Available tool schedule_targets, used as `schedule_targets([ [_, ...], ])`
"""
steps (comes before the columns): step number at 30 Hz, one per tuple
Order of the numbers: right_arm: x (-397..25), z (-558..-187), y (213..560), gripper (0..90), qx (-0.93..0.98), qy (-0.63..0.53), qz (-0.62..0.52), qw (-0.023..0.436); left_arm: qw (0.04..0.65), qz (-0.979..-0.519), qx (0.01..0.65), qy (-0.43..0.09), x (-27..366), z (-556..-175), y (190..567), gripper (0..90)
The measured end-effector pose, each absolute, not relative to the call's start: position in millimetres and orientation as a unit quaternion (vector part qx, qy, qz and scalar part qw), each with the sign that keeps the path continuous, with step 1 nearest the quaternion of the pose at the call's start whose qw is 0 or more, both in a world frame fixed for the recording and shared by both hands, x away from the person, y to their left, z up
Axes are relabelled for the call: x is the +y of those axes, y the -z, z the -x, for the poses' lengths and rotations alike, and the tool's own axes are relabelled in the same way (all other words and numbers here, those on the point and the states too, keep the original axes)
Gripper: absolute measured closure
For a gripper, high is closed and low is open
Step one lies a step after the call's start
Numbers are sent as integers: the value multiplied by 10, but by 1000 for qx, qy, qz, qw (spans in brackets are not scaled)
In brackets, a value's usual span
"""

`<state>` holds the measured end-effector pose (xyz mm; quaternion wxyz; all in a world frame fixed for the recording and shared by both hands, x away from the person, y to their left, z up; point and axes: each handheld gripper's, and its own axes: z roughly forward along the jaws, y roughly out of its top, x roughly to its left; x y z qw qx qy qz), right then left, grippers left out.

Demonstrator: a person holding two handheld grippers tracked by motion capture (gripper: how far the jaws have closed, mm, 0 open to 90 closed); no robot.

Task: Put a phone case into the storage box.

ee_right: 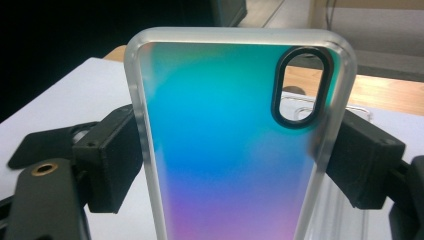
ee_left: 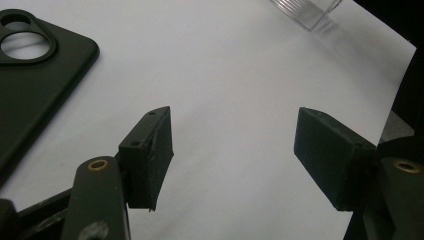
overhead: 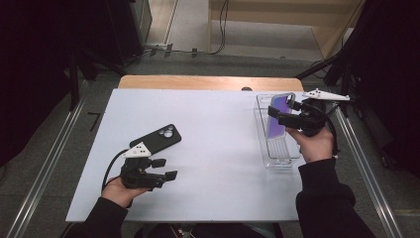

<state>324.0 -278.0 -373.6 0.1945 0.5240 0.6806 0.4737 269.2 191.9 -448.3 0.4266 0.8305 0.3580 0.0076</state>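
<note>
Over at the far right, the right gripper (overhead: 283,115) has its jaws clamped on the iridescent phone case (ee_right: 235,150) above the clear tray (overhead: 277,159), so that one's probably halfway, while the left gripper (overhead: 165,169) sits spread wide and empty by the untouched black phone case (overhead: 157,137).

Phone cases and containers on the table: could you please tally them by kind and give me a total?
Phone cases: 2, the black case lying on the table and the iridescent case held by the right gripper.
Clear trays: 1, the tray at the right edge.
Total: 3
</note>
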Motion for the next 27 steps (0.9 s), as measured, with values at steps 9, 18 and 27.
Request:
schedule_targets([
  [9,-2815,-3449,3822,152,668,-456,-548,215,431,-830,355,-12,1927,-2687,4487,324],
  [18,-2796,-3720,3914,151,663,-445,-559,224,432,-828,358,-8,1934,-2714,4502,324],
  [27,-2793,-4022,3981,151,652,-433,-574,240,433,-830,352,-8,1921,-2701,4499,324],
])
